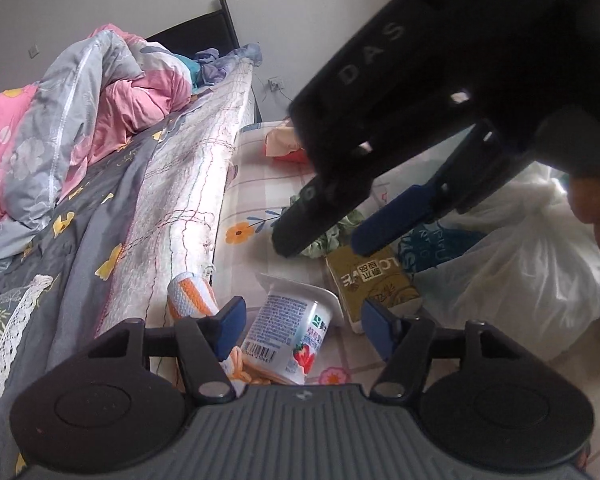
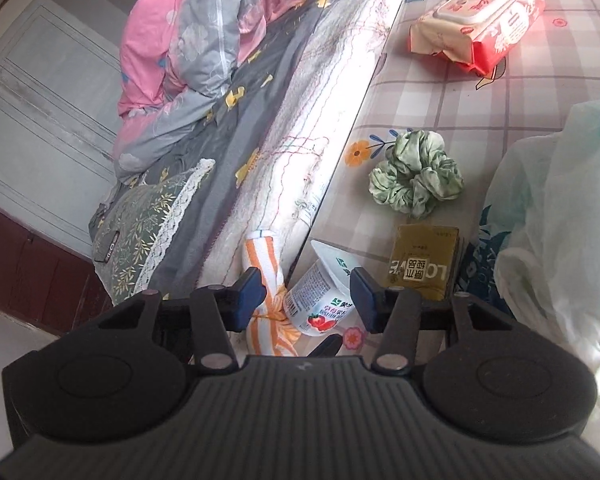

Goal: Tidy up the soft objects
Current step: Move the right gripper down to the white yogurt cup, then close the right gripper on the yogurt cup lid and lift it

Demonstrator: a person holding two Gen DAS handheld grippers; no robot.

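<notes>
Crowding scrunchie (image 2: 417,172): yogurt cup (image 2: 320,298), carton (image 2: 422,258), bag (image 2: 560,216); both grippers part-open, empty.

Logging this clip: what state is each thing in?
Yogurt cup: on its side, lid sealed.
Scrunchie: bunched, flat on the cloth.
Wipes pack: lid shut.
Carton: lying flat.
Striped cloth: knotted, against the mattress.
Left gripper: open, around the cup.
Right gripper: open, empty.
</notes>
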